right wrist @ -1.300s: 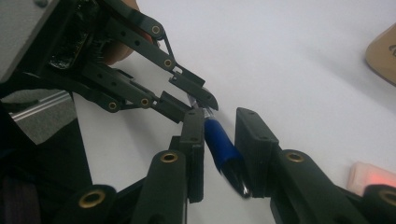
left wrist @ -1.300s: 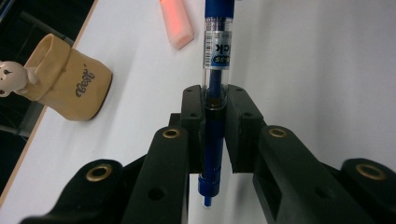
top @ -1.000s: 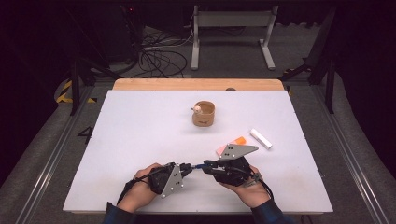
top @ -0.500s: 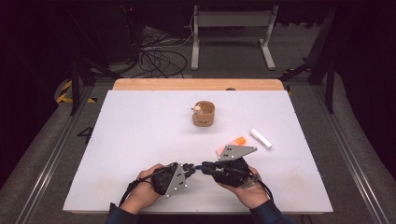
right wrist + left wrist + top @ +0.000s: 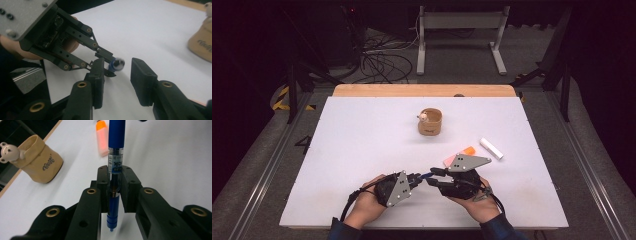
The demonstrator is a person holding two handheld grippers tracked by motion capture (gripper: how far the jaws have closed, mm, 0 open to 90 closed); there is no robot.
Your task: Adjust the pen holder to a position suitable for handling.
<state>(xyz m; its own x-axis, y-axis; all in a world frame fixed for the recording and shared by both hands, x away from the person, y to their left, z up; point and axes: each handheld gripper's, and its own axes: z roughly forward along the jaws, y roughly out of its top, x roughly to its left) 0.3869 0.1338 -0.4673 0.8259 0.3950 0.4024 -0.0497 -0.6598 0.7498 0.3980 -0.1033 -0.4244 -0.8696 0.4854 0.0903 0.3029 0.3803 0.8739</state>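
Observation:
A blue pen (image 5: 115,135) is clamped between the jaws of my left gripper (image 5: 114,173), which is shut on its clear middle section. In the high view the left gripper (image 5: 417,178) and right gripper (image 5: 433,178) face each other near the table's front edge, with the pen (image 5: 425,175) bridging them. In the right gripper view the pen's rounded end (image 5: 118,64) sits in the gap of my right gripper (image 5: 117,65). Its jaws have just been opening, and neither pad touches the pen.
A tan pen pouch with a small bear figure (image 5: 430,121) stands mid-table, also in the left gripper view (image 5: 37,157). An orange highlighter (image 5: 467,150), a pink item (image 5: 449,160) and a white stick (image 5: 491,148) lie to the right. The white tabletop (image 5: 362,150) ends close behind the hands.
Both hands keep their place. The right gripper's jaws stand a little wider around the pen's end than before.

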